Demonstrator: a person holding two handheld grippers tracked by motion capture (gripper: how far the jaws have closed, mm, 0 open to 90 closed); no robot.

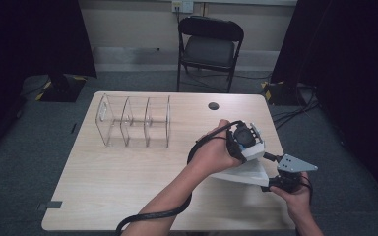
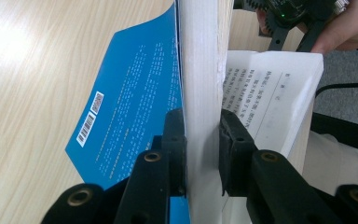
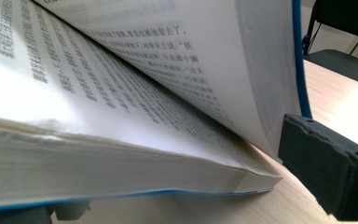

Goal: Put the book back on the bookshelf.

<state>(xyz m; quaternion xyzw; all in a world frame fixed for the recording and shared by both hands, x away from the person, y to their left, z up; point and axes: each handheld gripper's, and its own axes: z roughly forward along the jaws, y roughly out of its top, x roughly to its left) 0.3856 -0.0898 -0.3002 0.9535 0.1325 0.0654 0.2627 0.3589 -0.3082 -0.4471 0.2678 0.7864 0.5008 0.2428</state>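
Book (image 2: 200,70) with blue cover, lying open near my side of the table (image 1: 128,167), right-hand part. My left gripper (image 2: 203,144) pinches a thick wad of its pages, lifted upright, cover hanging off one side, printed pages flat on the other. My right gripper (image 1: 275,172) sits low at the book's edge, jaws spread wide around the lower stack; whether the pads touch it I cannot tell. Well beyond the left gripper: clear divided rack (image 1: 135,120). Past the table, black chair (image 1: 209,46).
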